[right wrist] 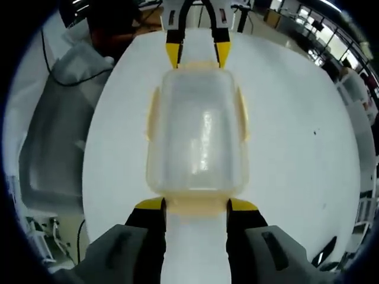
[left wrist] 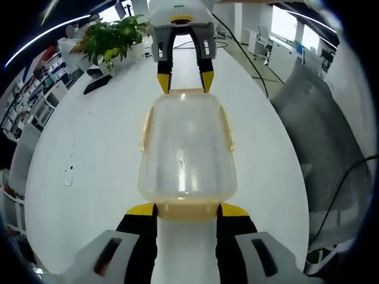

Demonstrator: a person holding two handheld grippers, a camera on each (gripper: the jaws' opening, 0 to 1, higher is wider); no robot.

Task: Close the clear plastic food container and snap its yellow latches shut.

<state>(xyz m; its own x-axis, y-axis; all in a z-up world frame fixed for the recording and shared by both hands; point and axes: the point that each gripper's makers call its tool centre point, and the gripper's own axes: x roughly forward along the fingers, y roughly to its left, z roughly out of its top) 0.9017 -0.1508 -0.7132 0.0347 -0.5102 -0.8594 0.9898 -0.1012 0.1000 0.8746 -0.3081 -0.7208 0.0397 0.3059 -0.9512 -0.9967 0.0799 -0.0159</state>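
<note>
While the clear container (left wrist: 188, 148) is lying lid-on along the white table (left wrist: 89, 177), I am seeing it sitting between my two grippers, end to end. The left gripper (left wrist: 187, 209) is spreading its jaws wide beside the near yellow latch (left wrist: 187, 209), gripping nothing. The right gripper (right wrist: 196, 204) is standing likewise open at the opposite end latch (right wrist: 196, 205). A potted plant (left wrist: 112, 36) is standing well apart.

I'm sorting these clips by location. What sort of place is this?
Probably an open-plan office: a large white table holds the clear plastic food container, with a leafy green potted plant at its far end, a grey mesh office chair beside it and desks by bright windows behind.
</note>
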